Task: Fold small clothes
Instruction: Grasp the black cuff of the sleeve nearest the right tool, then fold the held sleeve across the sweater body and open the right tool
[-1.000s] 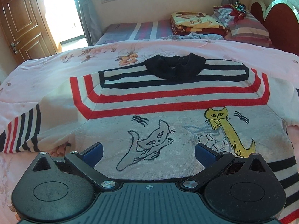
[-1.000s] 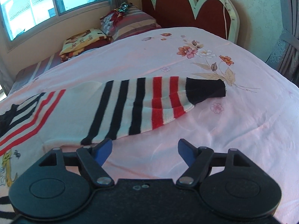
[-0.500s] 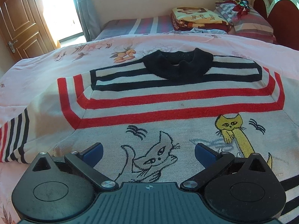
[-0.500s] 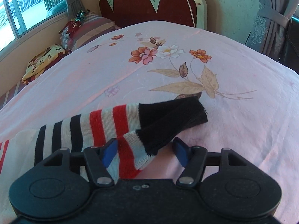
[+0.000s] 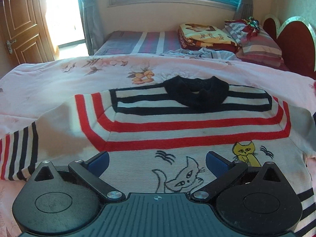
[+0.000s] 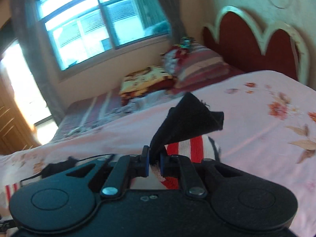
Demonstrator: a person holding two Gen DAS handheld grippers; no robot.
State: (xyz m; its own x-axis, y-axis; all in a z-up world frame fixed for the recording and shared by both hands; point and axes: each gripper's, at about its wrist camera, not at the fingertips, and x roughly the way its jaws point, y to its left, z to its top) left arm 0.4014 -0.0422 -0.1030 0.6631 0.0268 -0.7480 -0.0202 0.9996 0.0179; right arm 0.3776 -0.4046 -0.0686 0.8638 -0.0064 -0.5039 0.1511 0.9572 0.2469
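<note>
A small white sweater [image 5: 189,126] with red and black stripes, a black collar [image 5: 197,92] and cat drawings lies flat on the pink floral bedspread [image 5: 49,83]. My left gripper [image 5: 157,161] hovers open over its lower front, nothing between the blue pads. In the right wrist view my right gripper [image 6: 154,162] is shut on the sweater's sleeve [image 6: 185,148] near its black cuff [image 6: 189,118], and the cuff stands lifted off the bed. The view there is blurred by motion.
Folded blankets and pillows [image 5: 227,35] are stacked on a second bed by the window. A red scalloped headboard [image 6: 252,43] stands at the right. A wooden door [image 5: 17,23] is at the far left. Pink bedspread [image 6: 256,138] spreads beyond the sleeve.
My right gripper closed on the striped sleeve by the cuff and lifted it, swinging toward the window. My left gripper moved forward up the sweater's front, staying open.
</note>
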